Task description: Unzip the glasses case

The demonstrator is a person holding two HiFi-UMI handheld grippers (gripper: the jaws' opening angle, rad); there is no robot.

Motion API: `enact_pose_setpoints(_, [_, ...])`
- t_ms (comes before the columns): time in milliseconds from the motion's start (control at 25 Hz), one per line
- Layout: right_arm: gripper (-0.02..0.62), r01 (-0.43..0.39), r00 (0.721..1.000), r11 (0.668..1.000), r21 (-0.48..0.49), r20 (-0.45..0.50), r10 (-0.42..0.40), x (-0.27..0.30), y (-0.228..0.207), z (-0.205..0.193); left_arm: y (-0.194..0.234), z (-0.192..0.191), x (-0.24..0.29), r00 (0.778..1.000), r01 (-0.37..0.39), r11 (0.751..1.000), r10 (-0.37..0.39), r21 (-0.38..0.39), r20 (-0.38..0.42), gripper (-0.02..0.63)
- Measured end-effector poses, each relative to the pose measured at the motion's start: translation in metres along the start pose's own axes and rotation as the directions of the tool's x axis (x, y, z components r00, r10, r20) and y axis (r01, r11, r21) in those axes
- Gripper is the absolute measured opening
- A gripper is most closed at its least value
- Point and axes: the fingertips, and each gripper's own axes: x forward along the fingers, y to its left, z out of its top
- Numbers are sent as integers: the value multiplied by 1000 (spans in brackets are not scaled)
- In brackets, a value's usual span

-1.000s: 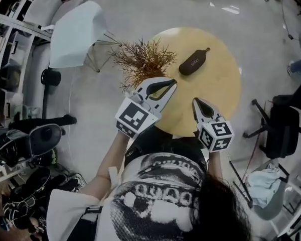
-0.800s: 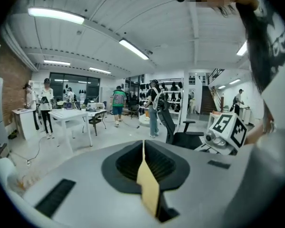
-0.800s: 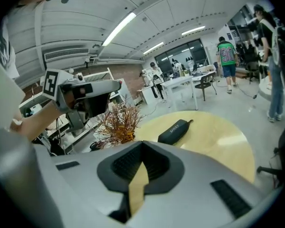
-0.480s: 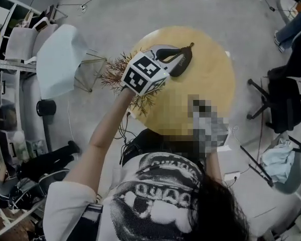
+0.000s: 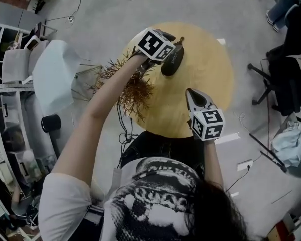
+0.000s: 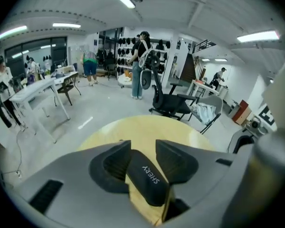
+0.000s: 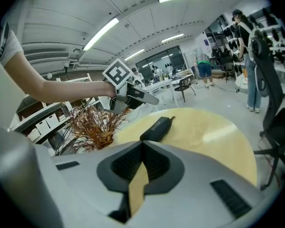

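I count one round pale-yellow wooden table [image 5: 210, 79], and it fills the middle of my head view. To its left stands one white shell chair [image 5: 55, 77], and out on the right one black office chair [image 5: 286, 79]. At the table's left edge sits one dried, rust-brown bushy plant [image 5: 135, 92], with its twigs spreading over the rim.

I am working with two grey two-jaw grippers, each carrying one cube with square markers. The left gripper [image 6: 143, 145] is stretched out to the far left part of the table, past the plant, and tipped down at the tabletop. Its jaws have just been opening and now stand apart, one on either side of the case. A strip of bare table shows between the case and the right-hand pad, so the pads are not pinching it. The right gripper [image 7: 142, 144] hovers over the near edge of the table, well apart from the case, with its jaws pressed together on nothing.

There is one black, oblong, zip-round glasses case [image 5: 173, 62] with pale lettering on its lid. It lies flat on the far left of the table, just beyond the plant, with its small pull tab at the far end.
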Motion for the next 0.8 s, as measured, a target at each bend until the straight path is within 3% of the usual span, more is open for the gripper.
enact_pose_setpoints(200, [0, 14, 1000, 999, 36, 17, -15, 18, -8, -1, 6, -33, 48, 978, 23, 999, -31, -44, -207, 299])
enact_pose_setpoints(320, [0, 21, 1000, 998, 67, 21, -23, 26, -18, -5, 5, -62, 71, 952, 18, 992, -54, -122, -300, 315])
enact_pose_setpoints(560, [0, 33, 999, 994, 104, 11, -35, 42, -28, -15, 14, -75, 85, 961, -36, 944, -57, -329, -269, 327])
enact_pose_setpoints(680, [0, 43, 999, 993, 111, 0, -43, 51, -27, -23, 11, -81, 87, 955, -47, 906, -82, -420, -284, 330])
enact_pose_setpoints(800, [0, 65, 998, 996, 66, -7, -65, 62, -22, -28, 8, -89, 92, 950, -69, 819, -120, -569, -288, 314])
